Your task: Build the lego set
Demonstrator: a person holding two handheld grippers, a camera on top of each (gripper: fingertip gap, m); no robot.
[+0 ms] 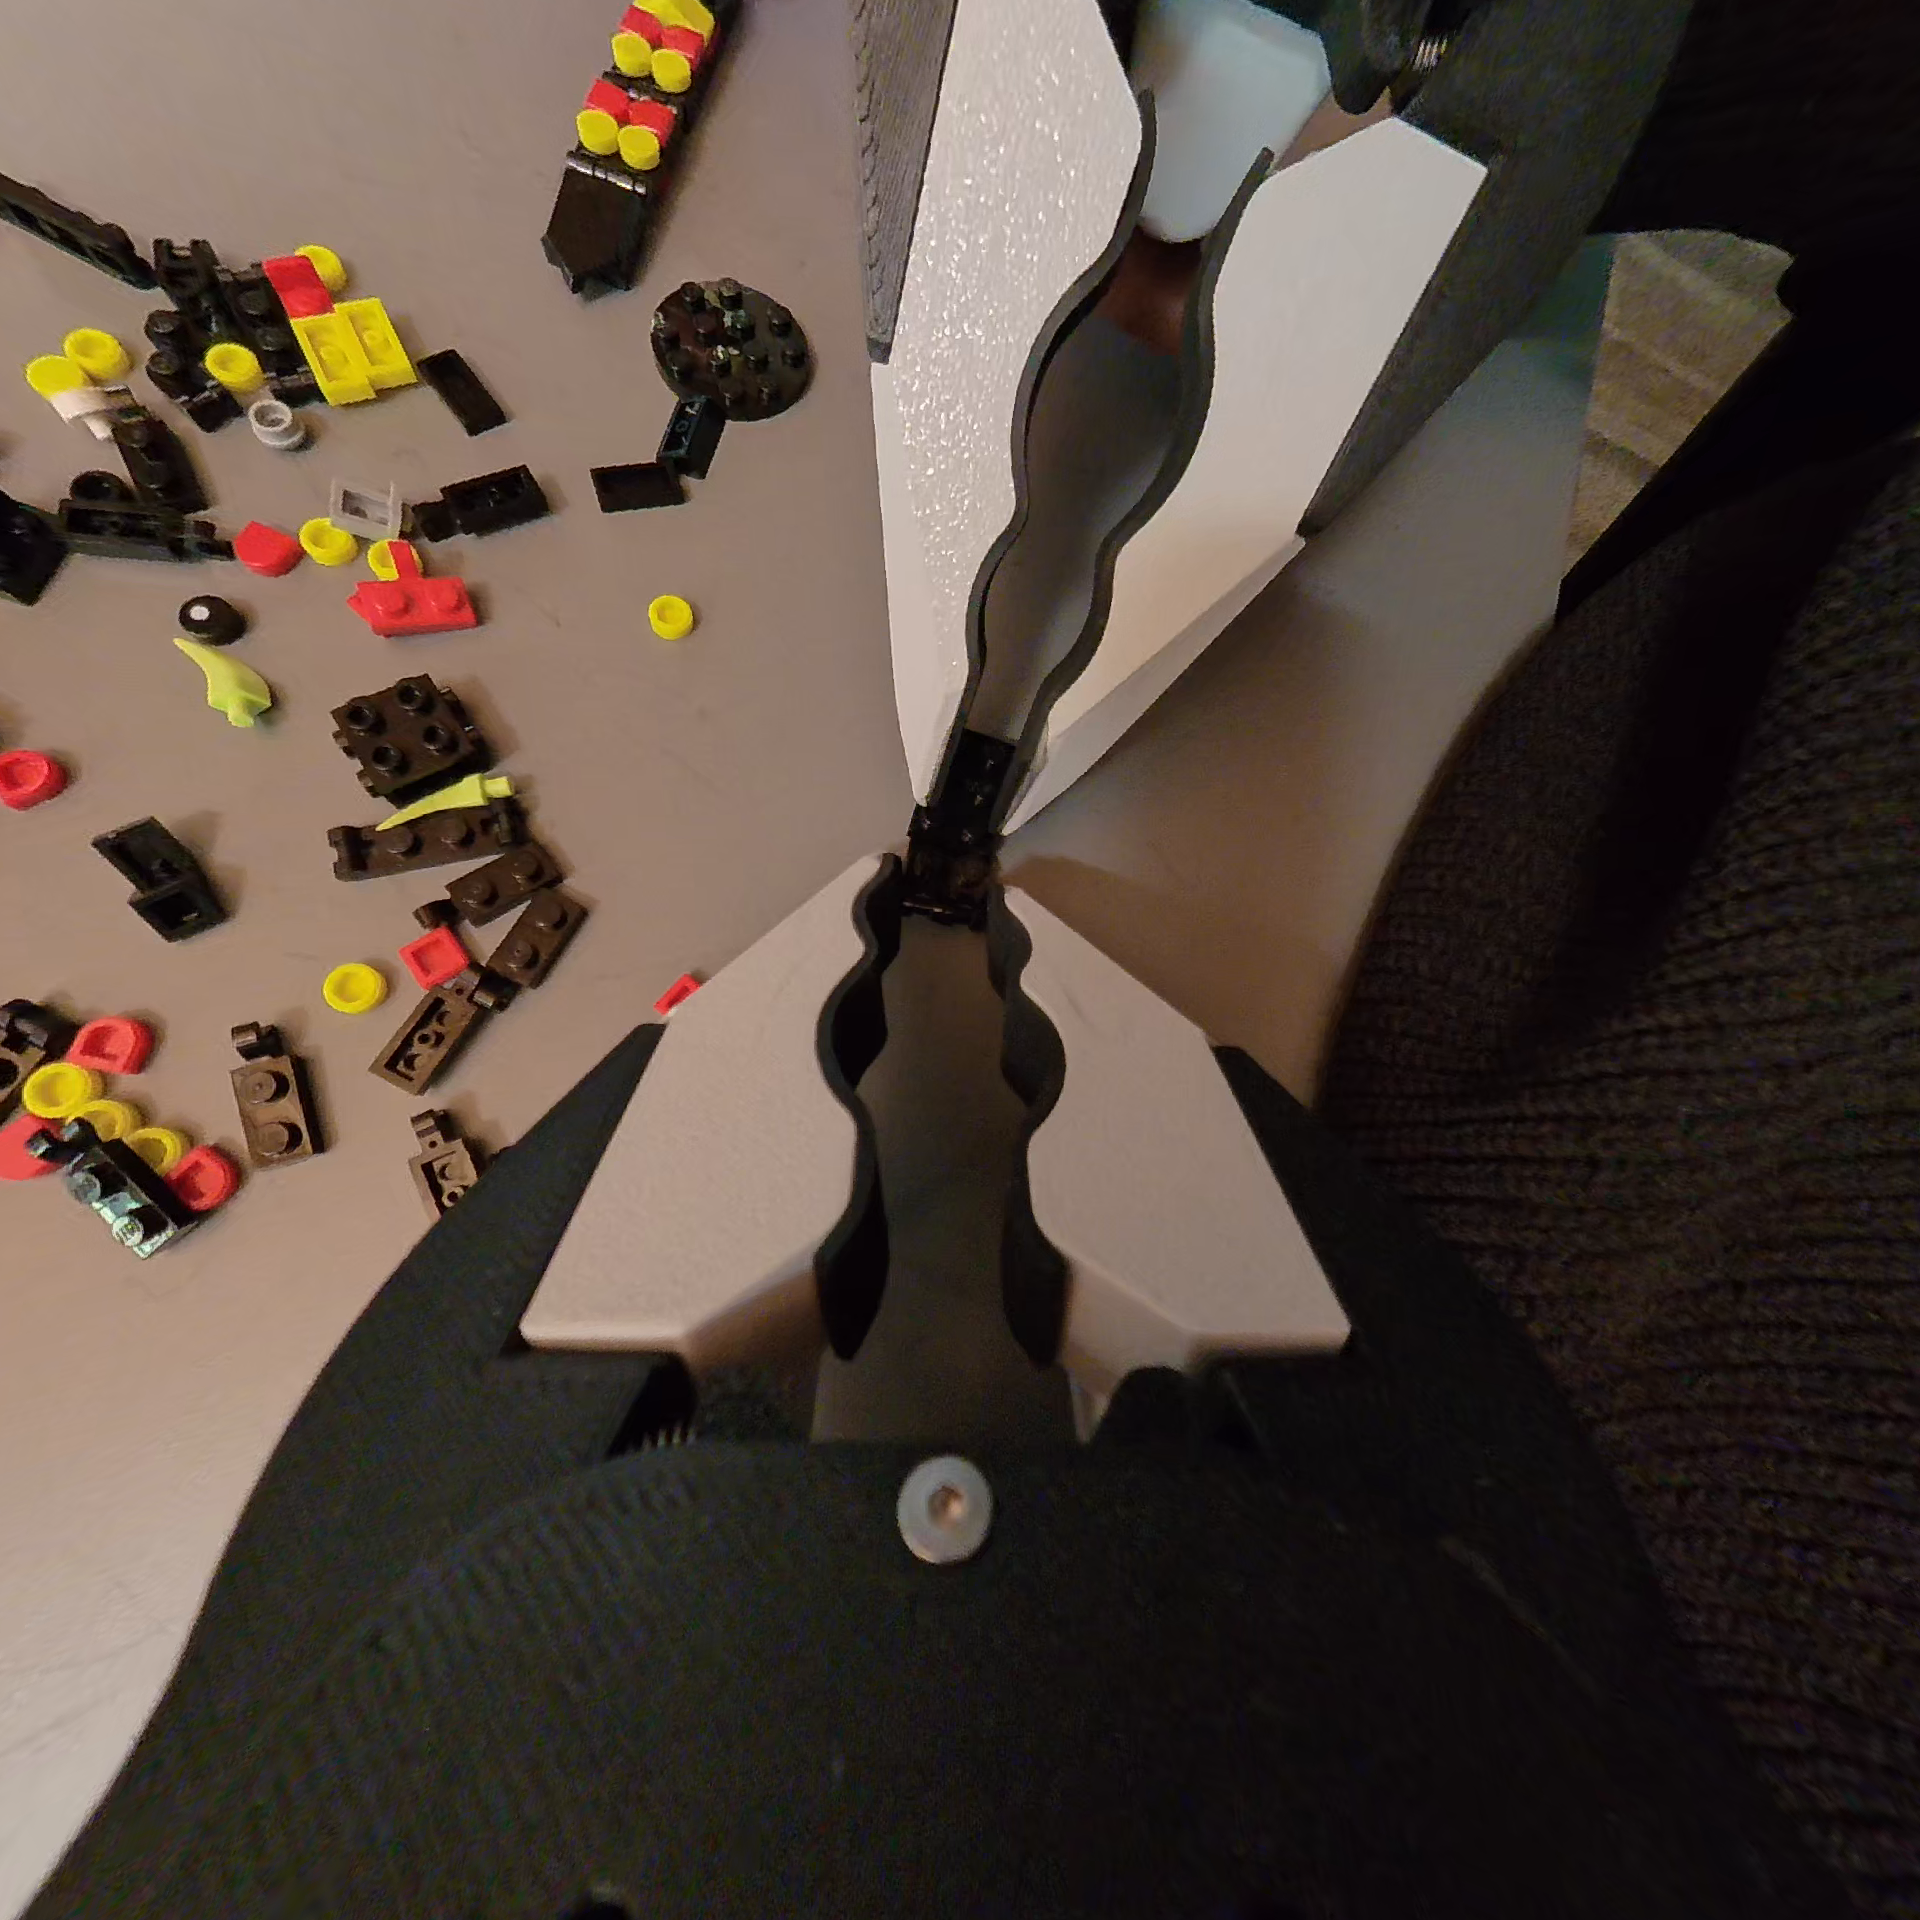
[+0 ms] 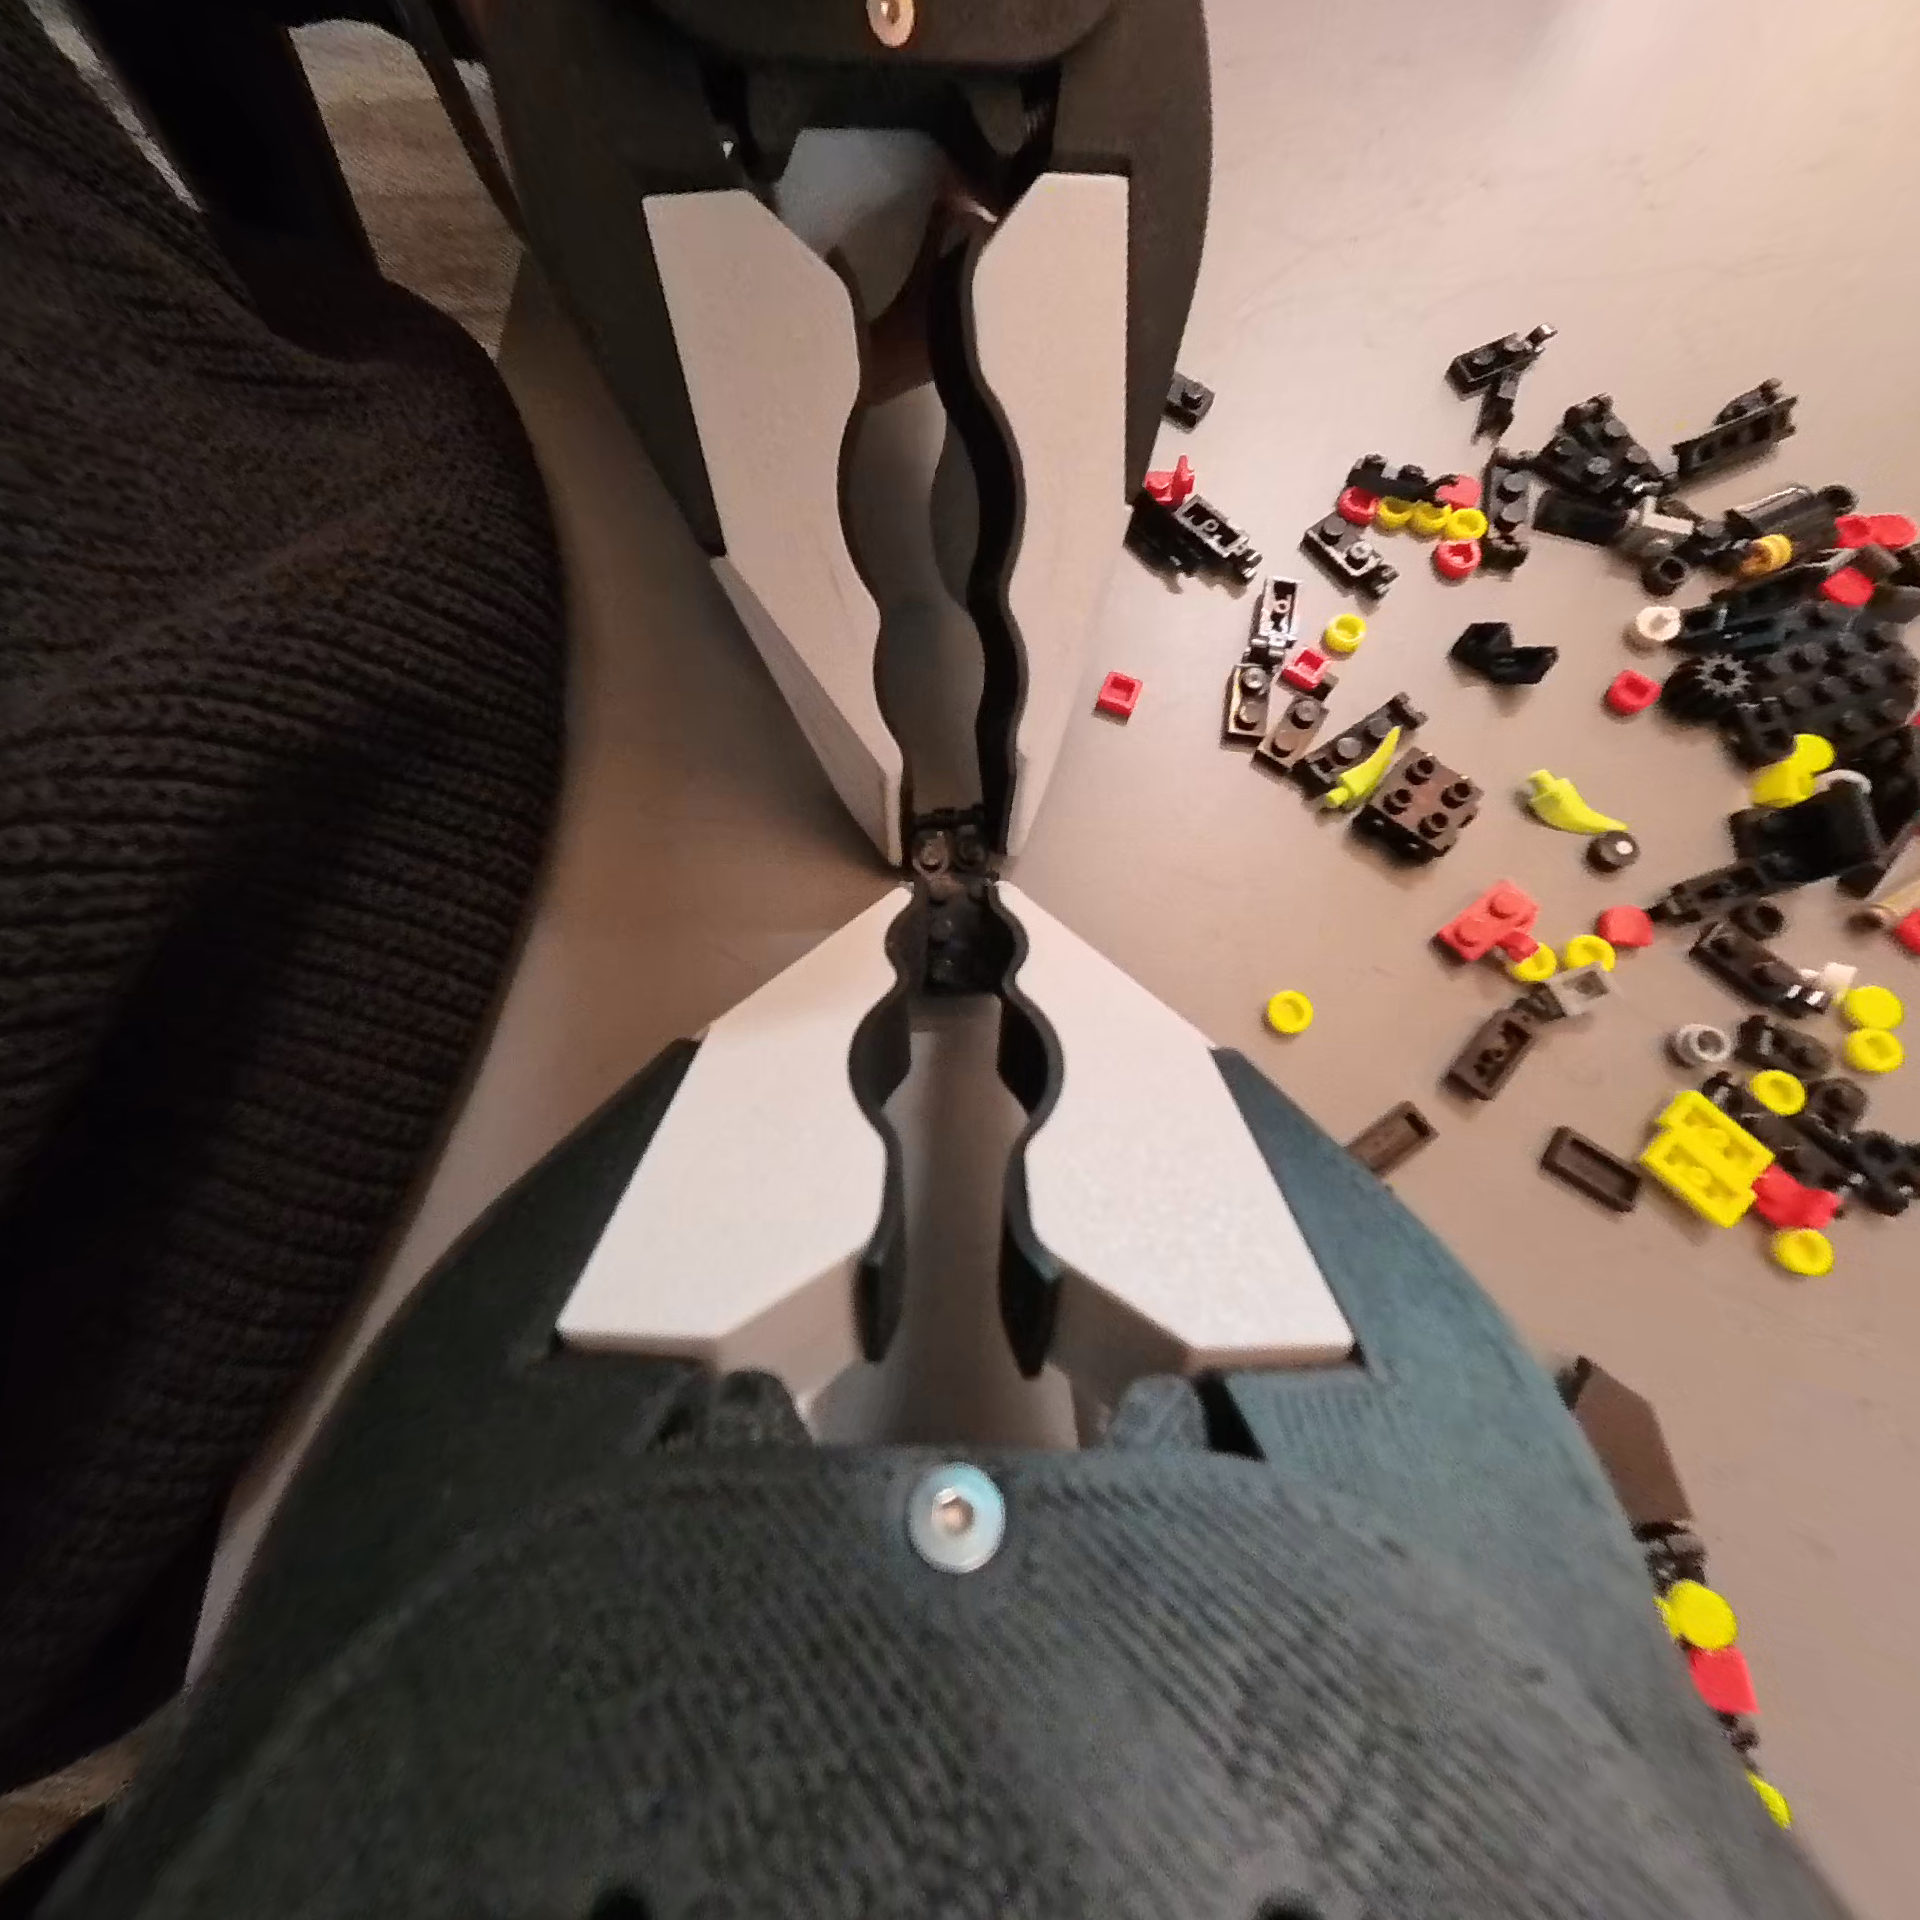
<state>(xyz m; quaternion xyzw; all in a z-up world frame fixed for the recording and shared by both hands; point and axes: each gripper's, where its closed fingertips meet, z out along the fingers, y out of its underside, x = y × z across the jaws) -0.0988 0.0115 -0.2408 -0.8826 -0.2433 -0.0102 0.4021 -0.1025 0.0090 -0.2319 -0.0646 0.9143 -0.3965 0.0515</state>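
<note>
My two grippers meet tip to tip above the near edge of the grey table. My left gripper is shut on a small black studded lego piece. My right gripper comes from the top of the left wrist view, shut on another black piece. The two pieces touch end to end; I cannot tell whether they are locked together. In the right wrist view my right gripper holds its black piece against the piece in the left gripper.
Several loose black, red, yellow and lime lego pieces lie on the table. A long black part-build with red and yellow studs, a round black plate and yellow plates lie there too. A person's dark knit clothing borders the table edge. My left and right fingertips are right by each other. My right tips are roughly 11 cm from the round black plate.
</note>
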